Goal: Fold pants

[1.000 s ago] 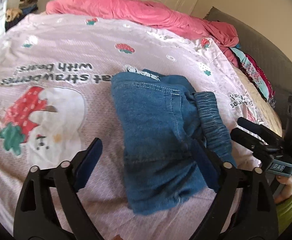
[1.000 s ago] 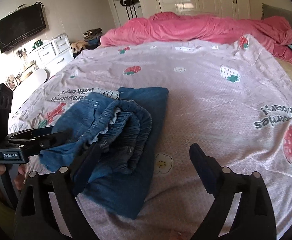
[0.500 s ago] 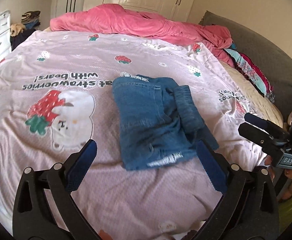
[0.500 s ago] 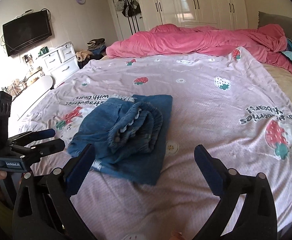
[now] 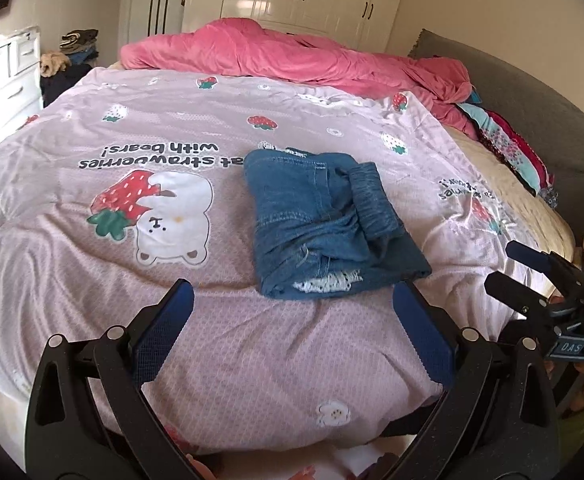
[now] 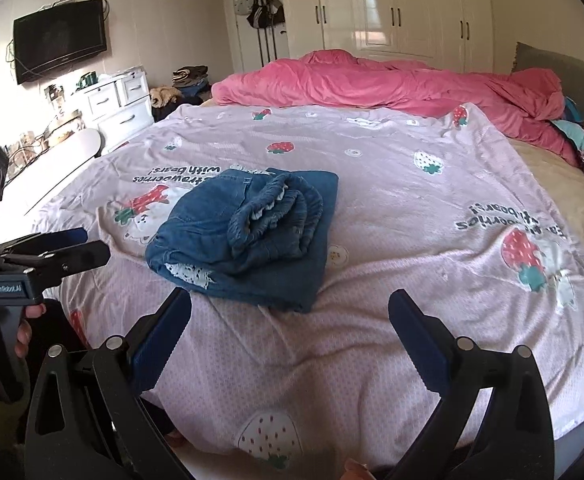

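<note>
Both open hand-held grippers have backed off folded pants; bedspread reads "with bears!"

Folded pants lie on the bedspread; quilt heaped behind.

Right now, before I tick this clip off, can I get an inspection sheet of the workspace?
Surface: bed with a pink strawberry sheet, wrinkled.
Job's things: denim pants folded into a compact bundle, waistband on top, lying free.
Clutter: pink blanket bunched at the far edge; patterned clothes by the grey headboard.
Grippers: left gripper and right gripper both open, empty, short of the pants.
Cables: wires hanging near the TV.
Surroundings: white wardrobe, white drawers, bags on hooks.
</note>
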